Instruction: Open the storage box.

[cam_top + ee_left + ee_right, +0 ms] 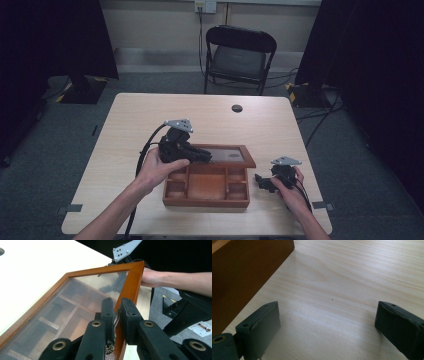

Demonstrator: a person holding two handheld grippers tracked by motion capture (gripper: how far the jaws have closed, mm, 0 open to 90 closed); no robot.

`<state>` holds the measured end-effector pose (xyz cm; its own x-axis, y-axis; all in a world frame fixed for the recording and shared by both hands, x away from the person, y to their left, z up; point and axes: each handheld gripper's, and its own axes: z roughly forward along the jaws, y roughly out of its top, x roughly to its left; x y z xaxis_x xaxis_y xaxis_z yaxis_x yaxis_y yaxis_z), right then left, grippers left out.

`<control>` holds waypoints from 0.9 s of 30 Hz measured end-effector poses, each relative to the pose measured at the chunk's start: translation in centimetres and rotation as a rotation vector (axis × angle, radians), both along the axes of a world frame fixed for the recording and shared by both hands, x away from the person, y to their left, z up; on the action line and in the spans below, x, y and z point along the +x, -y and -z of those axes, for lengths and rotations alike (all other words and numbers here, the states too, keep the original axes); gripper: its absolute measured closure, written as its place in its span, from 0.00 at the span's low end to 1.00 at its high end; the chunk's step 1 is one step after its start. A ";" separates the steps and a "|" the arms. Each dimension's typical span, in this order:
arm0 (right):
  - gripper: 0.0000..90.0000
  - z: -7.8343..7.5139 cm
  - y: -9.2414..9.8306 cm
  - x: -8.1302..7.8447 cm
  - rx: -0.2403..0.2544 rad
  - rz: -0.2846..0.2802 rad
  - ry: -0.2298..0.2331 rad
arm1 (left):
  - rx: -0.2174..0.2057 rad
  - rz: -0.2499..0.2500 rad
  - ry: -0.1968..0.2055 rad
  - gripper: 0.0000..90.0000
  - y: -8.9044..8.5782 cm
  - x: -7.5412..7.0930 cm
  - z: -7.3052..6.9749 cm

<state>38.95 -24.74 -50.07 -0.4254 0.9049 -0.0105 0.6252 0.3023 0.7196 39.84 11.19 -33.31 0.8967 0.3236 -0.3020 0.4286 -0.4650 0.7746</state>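
A brown wooden box (206, 194) with several compartments sits near the table's front edge. Its glass lid (225, 155) is hinged at the back and stands lifted off the compartments. My left gripper (204, 156) is shut on the lid's wooden frame (132, 282). In the left gripper view the jaws (117, 311) pinch that frame where a small metal clasp (115, 322) hangs. My right gripper (261, 181) rests low on the table just right of the box. Its jaws (327, 317) stand wide open over bare wood, with the box's side wall (244, 272) to their left.
The light wooden table (150, 120) has a dark cable hole (237, 108) at the back middle. A black folding chair (240, 52) stands behind the table. Dark curtains hang at both sides, and cables lie on the floor at the right.
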 end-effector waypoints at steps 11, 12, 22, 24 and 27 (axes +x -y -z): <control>0.06 0.0 0.0 0.0 0.000 -0.001 0.000 | 0.006 0.002 0.002 0.90 0.0 0.1 -0.2; 0.06 0.0 0.0 0.0 0.000 -0.001 0.000 | 0.008 0.000 0.002 0.90 0.1 0.2 -0.3; 0.06 0.0 0.0 0.0 0.000 -0.001 0.000 | 0.002 -0.013 0.014 0.90 0.0 0.8 -0.9; 0.06 0.0 0.0 0.0 0.000 -0.001 0.000 | 0.000 -0.013 0.016 0.90 0.0 0.9 -1.1; 0.06 0.0 0.0 0.0 0.000 -0.001 0.000 | 0.002 -0.013 0.015 0.90 0.1 1.0 -1.2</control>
